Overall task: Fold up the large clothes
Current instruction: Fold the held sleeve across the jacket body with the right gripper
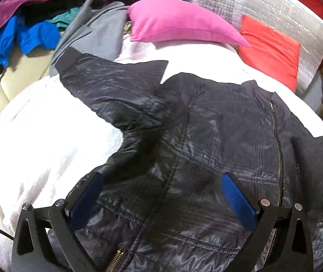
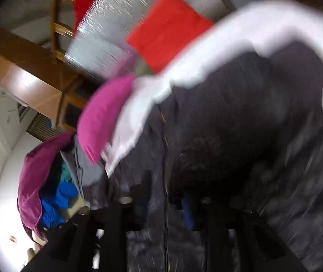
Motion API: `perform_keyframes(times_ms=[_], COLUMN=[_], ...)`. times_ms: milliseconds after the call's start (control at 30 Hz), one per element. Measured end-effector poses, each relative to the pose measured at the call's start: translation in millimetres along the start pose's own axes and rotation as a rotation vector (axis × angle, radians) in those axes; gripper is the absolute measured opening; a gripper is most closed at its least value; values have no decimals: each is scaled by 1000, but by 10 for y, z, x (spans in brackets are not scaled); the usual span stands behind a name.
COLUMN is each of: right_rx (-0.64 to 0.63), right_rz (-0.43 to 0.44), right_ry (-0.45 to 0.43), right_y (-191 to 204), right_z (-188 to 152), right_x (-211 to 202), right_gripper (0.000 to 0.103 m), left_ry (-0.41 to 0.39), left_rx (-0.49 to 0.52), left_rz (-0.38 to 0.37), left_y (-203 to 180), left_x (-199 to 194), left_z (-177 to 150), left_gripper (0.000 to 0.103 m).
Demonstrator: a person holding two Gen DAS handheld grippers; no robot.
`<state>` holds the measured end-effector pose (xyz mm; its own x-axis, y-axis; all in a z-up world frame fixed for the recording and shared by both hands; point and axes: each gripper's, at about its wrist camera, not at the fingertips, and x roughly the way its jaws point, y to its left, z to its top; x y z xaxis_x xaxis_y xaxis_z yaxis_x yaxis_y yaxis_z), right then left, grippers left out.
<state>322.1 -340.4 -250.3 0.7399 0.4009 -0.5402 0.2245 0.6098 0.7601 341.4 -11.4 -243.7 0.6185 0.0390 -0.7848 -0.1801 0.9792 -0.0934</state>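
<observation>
A dark shiny zip-up jacket lies spread front-up on a white bed cover, one sleeve stretched out to the far left. My left gripper is open, its blue-padded fingers hovering over the jacket's lower front, holding nothing. In the right wrist view the picture is motion-blurred and tilted. The jacket fills the right of it. My right gripper sits low over the zip line, with a blue pad showing; its jaws stand apart.
A pink pillow and a red cushion lie at the bed's head, against a silver quilted panel. A pile of grey, blue, teal and purple clothes sits at the far left. Wooden furniture stands beyond.
</observation>
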Motion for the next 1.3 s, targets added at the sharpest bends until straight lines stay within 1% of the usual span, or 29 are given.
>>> perform_keyframes(times_ms=[33,67,133,167,233,300,333,367,400,467,500,533,567,600,633,700,767,833,900,933,967,1033,1067,1100,1167,1233,1267,1300], right_rx=[45,101,167,167,138,148,168,201,232,292,308,312,308,301,295,279,273,268,265,274,290,320,325,324,317,312,312,314], right_rz=[-12,-2,67,82,112,120,109,84,51,-19,-58,-88,-103,-104,-108,-143,-150,-151,-166,-157,-136,-113,-113,-114,-116,-123,-126,-127], right_ry=[38,60,56,40,-13,-116,-162,-227,-270,-298,-302,-291,-267,-234,-199,-150,-126,-92,-65,-44,-30,-7,0,5,11,18,17,17], right_y=[-87,-193,-305,-332,-354,-495,-542,-689,-823,-1062,-1151,-1203,-1230,-1227,-1267,-1314,-1336,-1385,-1482,-1508,-1544,-1609,-1625,-1623,-1595,-1550,-1565,-1559], right_z=[-35,-71,-110,-99,-96,-56,-18,23,61,154,195,233,285,330,368,437,466,524,540,544,554,558,545,555,558,559,554,547], right_x=[59,51,-90,-191,-492,-900,-1008,-1181,-1295,-1383,-1382,-1339,-1262,-1148,-1084,-992,-923,-856,-809,-782,-754,-697,-676,-662,-640,-572,-568,-571], right_gripper=[71,77,77,77,77,77,77,77,77,76,74,66,62,62,62,62,62,62,62,60,53,51,51,51,51,51,51,51], left_ry=[-11,-18,-37,-47,-81,-108,-120,-129,-137,-145,-154,-175,-199,-210,-213,-200,-187,-172,-176,-190,-205,-210,-205,-196,-159,-144,-143,-142], left_rx=[-2,4,38,55,96,134,160,181,200,242,253,272,296,312,343,388,456,538,599,631,665,711,727,743,759,728,717,704], left_rz=[-1,0,2,3,-3,-26,-41,-56,-72,-116,-126,-136,-138,-141,-166,-193,-158,-151,-136,-110,-86,-64,-64,-69,-87,-93,-101,-111], left_y=[20,19,-35,-66,-170,-285,-379,-438,-493,-649,-707,-784,-891,-977,-1143,-1390,-1742,-2070,-2282,-2388,-2486,-2614,-2656,-2689,-2730,-2705,-2680,-2646], left_x=[-22,-29,14,5,-39,-103,-156,-187,-221,-297,-343,-404,-462,-501,-550,-598,-602,-551,-511,-491,-459,-392,-369,-346,-285,-276,-275,-280], left_z=[-6,-10,-10,-8,-7,-35,-59,-80,-106,-169,-191,-225,-254,-266,-270,-266,-282,-331,-377,-412,-439,-467,-477,-479,-480,-451,-428,-404], left_gripper=[103,103,103,103,103,103,103,103,103,103,103,103,103,103,103,103,103,103,103,103,103,94,73,44,19,18,15,14])
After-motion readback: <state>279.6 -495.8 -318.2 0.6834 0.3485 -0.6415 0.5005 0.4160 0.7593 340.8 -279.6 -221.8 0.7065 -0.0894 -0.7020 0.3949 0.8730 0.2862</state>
